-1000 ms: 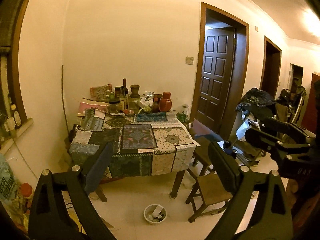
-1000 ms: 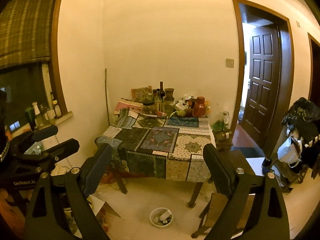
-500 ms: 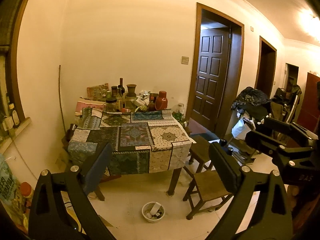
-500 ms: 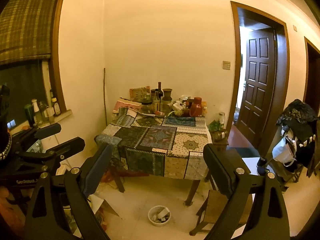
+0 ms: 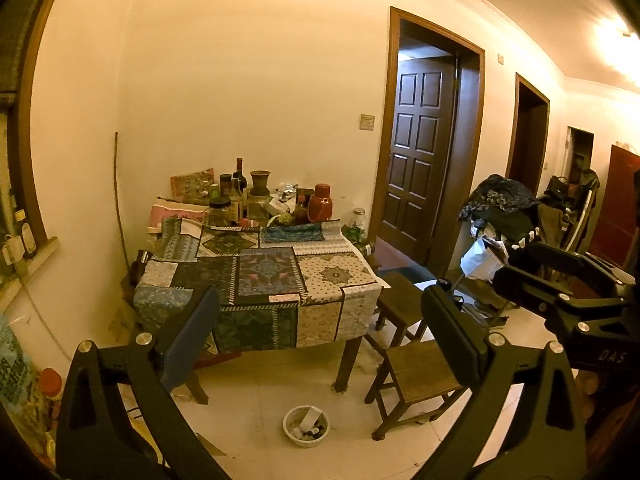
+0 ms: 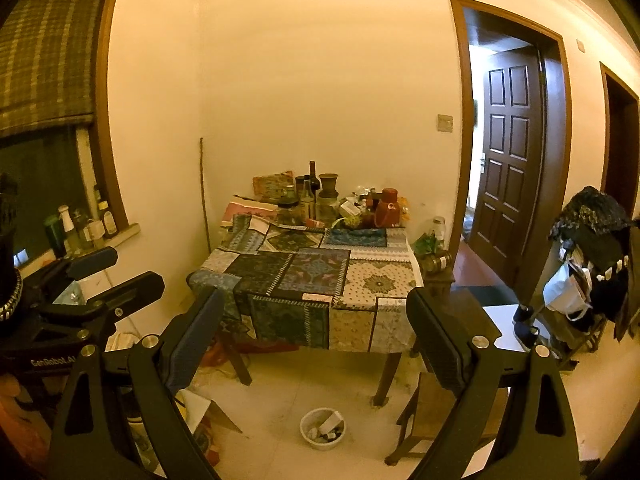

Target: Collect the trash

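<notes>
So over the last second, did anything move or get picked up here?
Nothing was picked up or let go. Both views drifted slightly back and up from the table, so more floor shows. The left tongs and right tongs stay open and empty, and the white bin sits where it was.

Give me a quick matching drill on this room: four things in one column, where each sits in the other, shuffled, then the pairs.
Things:
1. small white trash bin
2. red plastic jug
3. low brown wooden stool
4. dark brown panelled door

Places:
A. far end of the patchwork-cloth table, near the wall
B. on the floor in front of the table
C. open, in the doorway right of the table
D. on the floor by the table's right front leg

Pairs: 1-B, 2-A, 3-D, 4-C
</notes>
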Available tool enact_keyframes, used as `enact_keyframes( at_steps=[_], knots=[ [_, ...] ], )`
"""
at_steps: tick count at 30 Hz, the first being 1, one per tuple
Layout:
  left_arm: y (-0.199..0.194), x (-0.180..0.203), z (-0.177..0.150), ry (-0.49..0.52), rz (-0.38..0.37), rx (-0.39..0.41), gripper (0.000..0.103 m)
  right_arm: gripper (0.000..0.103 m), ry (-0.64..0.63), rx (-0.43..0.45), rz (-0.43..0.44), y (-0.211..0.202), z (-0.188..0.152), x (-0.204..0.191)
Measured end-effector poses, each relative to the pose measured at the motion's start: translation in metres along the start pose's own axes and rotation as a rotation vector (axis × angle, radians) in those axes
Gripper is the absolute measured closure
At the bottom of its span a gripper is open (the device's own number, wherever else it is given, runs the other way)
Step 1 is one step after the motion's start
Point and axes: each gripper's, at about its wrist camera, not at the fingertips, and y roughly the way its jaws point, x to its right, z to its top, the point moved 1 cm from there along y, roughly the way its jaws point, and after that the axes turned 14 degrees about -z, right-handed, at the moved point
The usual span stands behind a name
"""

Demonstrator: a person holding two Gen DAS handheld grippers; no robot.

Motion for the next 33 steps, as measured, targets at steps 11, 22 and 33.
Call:
enact_keyframes(
  at_steps=[11, 22, 33],
  knots=[
    [0.002, -0.006, 0.003, -0.009, -0.014, 0.001, 0.002, 0.012, 0.006, -0.006, -0.004, 0.002, 0.002, 0.003],
    [0.005, -0.007, 0.003, -0.014, -0.013, -0.004, 0.002, 0.012, 0.011, -0.018, 0.004, 0.007, 0.005, 0.006],
    [0.014, -0.005, 0.003, -0.020, -0.006, -0.008, 0.002, 0.012, 0.019, -0.037, 0.030, 0.025, 0.006, 0.016]
  ],
)
